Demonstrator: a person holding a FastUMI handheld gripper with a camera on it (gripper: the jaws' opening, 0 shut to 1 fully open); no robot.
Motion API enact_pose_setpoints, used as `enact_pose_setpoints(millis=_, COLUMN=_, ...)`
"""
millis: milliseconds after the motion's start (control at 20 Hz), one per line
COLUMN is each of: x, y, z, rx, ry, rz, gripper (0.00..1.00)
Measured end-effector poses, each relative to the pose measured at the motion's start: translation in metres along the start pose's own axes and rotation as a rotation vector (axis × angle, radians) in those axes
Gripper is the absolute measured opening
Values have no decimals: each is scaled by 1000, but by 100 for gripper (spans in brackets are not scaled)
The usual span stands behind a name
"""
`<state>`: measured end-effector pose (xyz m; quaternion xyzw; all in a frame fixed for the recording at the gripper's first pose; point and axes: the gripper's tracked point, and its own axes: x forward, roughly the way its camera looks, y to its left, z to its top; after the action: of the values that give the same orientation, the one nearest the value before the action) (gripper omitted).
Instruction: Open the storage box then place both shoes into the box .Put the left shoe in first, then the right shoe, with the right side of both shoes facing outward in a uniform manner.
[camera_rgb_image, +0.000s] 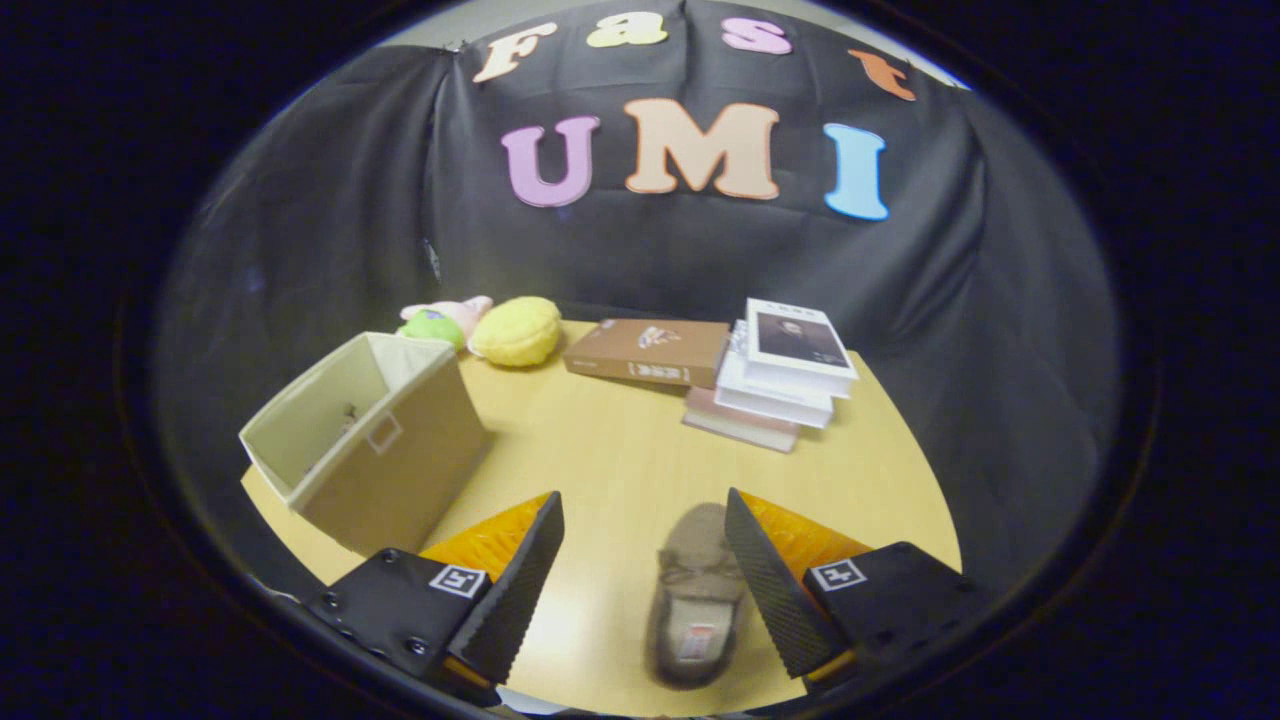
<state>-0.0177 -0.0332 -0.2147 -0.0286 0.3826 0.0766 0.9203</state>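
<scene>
Shoes: you have one grey-brown shoe (695, 600) between the fingers, nearer the right one.
Storage boxes: one beige fabric storage box (375, 440), open-topped, on your worktop (620, 450).
Books: one brown book (650, 352) lying alone, plus a stack of books (780, 385); you cannot count it exactly.
Soft toys: one yellow plush (517, 331), one pink-and-green plush (440, 320).
Gripper: one gripper (643, 530), fingers spread apart.

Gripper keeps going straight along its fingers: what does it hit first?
Likely the grey-brown slipper shoe on the wooden table; it lies between the open gripper fingers, nearer the right one. Depth is unclear, so it might pass above.
</scene>
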Motion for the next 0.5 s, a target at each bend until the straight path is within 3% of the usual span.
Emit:
enact_pose_setpoints(millis=200, x=9, y=-47, z=-41, rx=7, ry=65, rz=-64, gripper=100)
enact_pose_setpoints(millis=500, x=29, y=-74, z=-99, rx=-3, ry=175, rz=-56, gripper=100)
